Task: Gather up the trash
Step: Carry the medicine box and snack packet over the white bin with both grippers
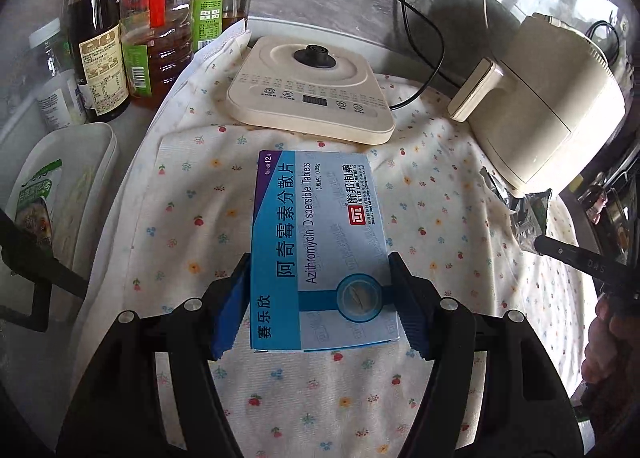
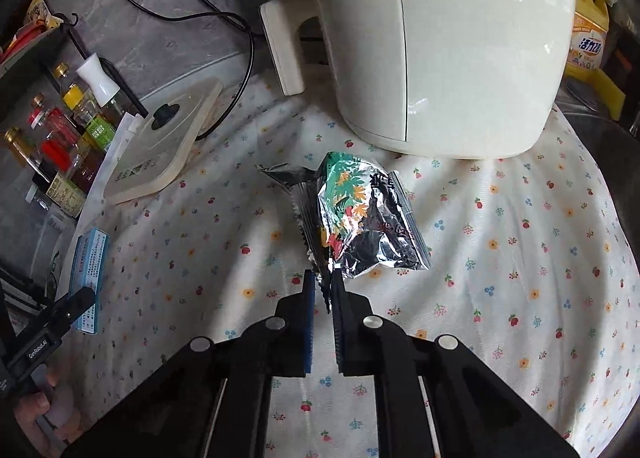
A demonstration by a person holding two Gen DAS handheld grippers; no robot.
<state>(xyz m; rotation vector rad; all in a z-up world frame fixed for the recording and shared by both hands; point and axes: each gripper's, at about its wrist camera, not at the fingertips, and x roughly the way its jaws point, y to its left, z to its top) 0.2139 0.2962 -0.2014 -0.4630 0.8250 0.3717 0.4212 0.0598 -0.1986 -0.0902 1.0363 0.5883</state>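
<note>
The foil snack wrapper (image 2: 362, 226) lies on the floral cloth (image 2: 520, 258) in front of the white air fryer (image 2: 440, 38), long axis running away from the right gripper (image 2: 324, 286). That gripper's jaws are pinched shut on the wrapper's near crimped edge. Left of the air fryer, the azithromycin tablet box (image 1: 320, 242) is clamped across its width by the left gripper (image 1: 320, 298), long axis pointing toward the kettle base (image 1: 312, 86). Open cloth surrounds both items; the oil bottles (image 1: 132, 18) crowd the left edge.
</note>
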